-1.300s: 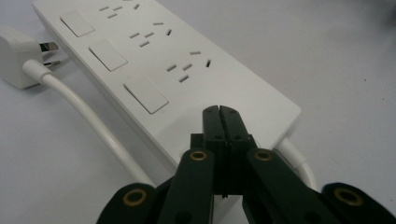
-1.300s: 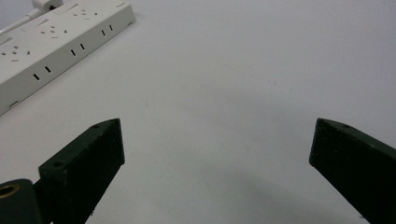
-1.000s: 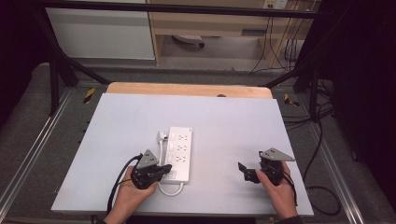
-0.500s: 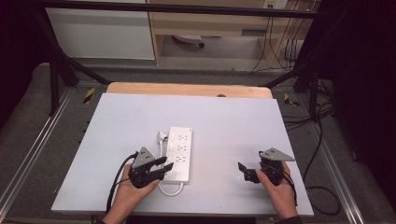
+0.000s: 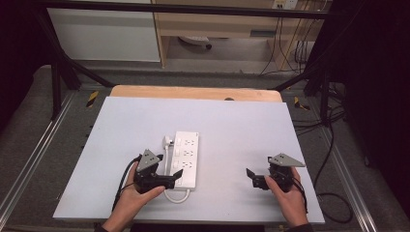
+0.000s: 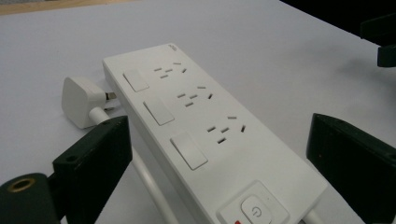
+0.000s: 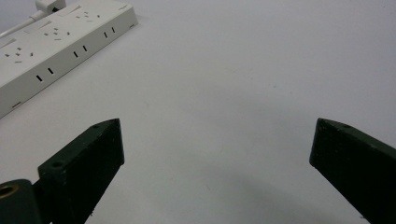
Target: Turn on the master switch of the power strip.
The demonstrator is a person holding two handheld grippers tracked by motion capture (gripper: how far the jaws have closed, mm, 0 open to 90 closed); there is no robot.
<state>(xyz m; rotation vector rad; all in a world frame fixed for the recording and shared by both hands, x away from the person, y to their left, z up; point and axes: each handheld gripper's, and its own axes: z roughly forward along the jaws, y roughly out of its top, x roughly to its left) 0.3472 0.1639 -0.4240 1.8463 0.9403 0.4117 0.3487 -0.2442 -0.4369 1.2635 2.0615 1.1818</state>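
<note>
Left gripper (image 5: 170, 180) spread wide at the near end of the white power strip (image 5: 186, 157).

Its jaws have just been opening and now straddle that end without pressing; the plug (image 6: 83, 101) lies just left of the strip, which sits mid-table. The right gripper (image 5: 255, 178), also wide and empty, hovers well apart. Closing askew could push the strip sideways or pinch its cord (image 5: 175, 198).

White power strip (image 5: 186, 158) flat on grey table (image 5: 241, 125), near front edge, left of centre. Three socket groups, each with switch; power button at near end. White plug (image 6: 81, 100) lying beside far-left side, cord looped at near end.
</note>
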